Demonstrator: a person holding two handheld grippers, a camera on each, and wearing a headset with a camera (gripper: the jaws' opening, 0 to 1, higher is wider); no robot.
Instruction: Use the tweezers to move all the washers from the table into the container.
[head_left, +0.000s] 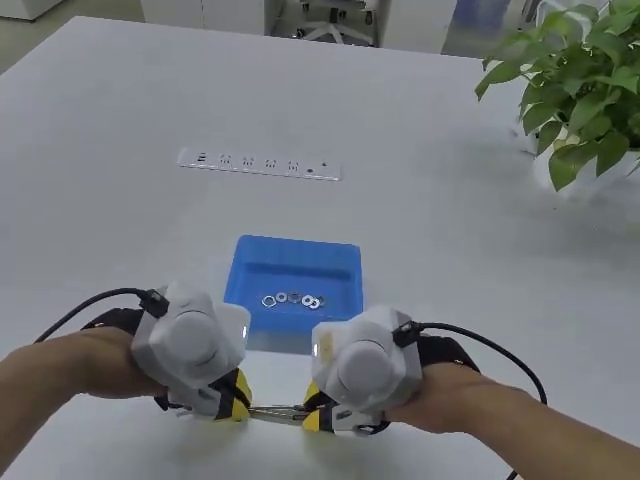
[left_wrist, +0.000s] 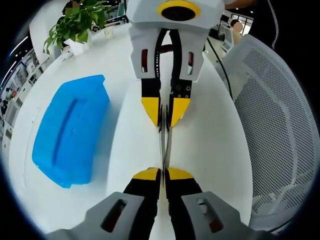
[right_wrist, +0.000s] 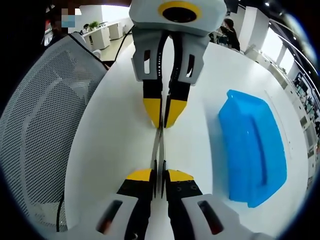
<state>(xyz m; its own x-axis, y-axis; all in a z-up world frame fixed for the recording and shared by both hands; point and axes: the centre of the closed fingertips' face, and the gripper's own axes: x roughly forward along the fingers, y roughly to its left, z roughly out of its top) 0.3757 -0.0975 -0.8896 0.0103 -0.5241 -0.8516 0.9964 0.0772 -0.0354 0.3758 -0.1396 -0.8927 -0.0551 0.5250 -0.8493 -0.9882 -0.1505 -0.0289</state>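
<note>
A blue container (head_left: 340, 258) sits on the white table (head_left: 420, 200) just beyond my hands, with several metal washers (head_left: 291, 300) lying in a row inside it. The two grippers face each other tip to tip near the table's front edge. Thin metal tweezers (head_left: 277, 412) run between them, lying low over the table. My left gripper (head_left: 240, 407) is shut on one end of the tweezers (left_wrist: 164, 145), and my right gripper (head_left: 311, 418) is shut on the other end (right_wrist: 158, 145). The container (left_wrist: 70, 130) lies left of the left gripper (left_wrist: 163, 174), and the container (right_wrist: 252, 147) lies right of the right gripper (right_wrist: 159, 175).
A white power strip (head_left: 258, 164) lies farther back on the table. A potted green plant (head_left: 575, 80) stands at the far right. A grey mesh chair (left_wrist: 277, 135) is close behind the table's near edge, and the same chair (right_wrist: 40, 135) is on the right gripper's other side.
</note>
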